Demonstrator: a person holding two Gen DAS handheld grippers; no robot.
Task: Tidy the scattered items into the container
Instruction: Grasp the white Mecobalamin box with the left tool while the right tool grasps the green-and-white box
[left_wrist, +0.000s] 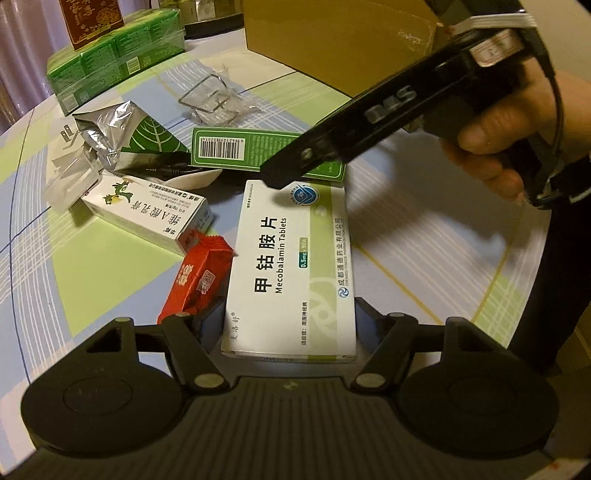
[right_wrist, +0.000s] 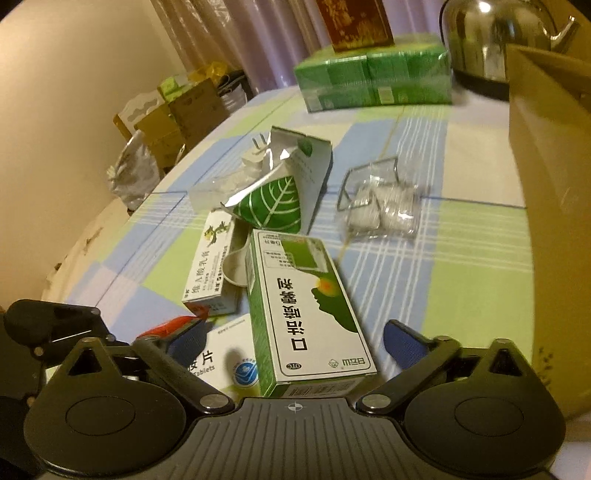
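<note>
Left gripper (left_wrist: 290, 325): jaws spread wide either side of the white Mecobalamin box (left_wrist: 295, 266), not clamped. Right gripper (right_wrist: 293, 341): jaws wide apart, straddling the green-and-white box (right_wrist: 306, 306), gripping nothing. Both boxes lie on the checked tablecloth (right_wrist: 461, 266); cardboard container (right_wrist: 546, 206) stands right.

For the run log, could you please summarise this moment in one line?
left gripper: open around white Mecobalamin tablet box | right gripper: open around green-and-white medicine box | brown cardboard container: nothing placed

boxes (right_wrist: 306, 317) crowded left, cloth (right_wrist: 461, 280) bare right
</note>
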